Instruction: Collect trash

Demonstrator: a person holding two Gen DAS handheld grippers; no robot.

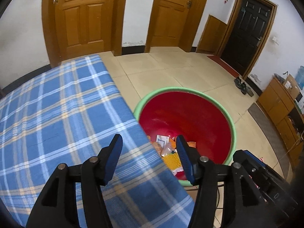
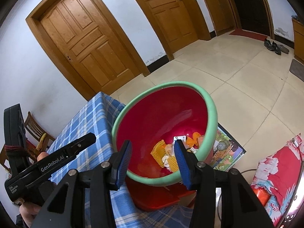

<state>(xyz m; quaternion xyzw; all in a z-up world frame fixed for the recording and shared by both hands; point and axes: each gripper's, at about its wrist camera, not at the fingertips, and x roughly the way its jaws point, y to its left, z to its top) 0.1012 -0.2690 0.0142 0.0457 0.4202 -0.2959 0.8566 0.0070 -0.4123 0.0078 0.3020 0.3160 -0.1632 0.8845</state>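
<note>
Left gripper jaws apart | right gripper jaws apart | red bin upright, mouth upward, trash inside

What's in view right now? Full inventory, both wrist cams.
basin: 1, red inside with green rim, beside the table's edge
trash: mixed pile, orange, yellow, white, in the basin's bottom
table: 1, blue plaid cloth, bare where seen
wooden doors: 2, brown, far wall
dark door: 1, black, far right
shoes: pair, dark, by the dark door
cabinet: 1, brown, right wall
chair: 1, wooden, behind the table
books: colourful stack, behind the basin
left gripper: black, blue pads, jaws open
right gripper: same, jaws open over the basin
</note>
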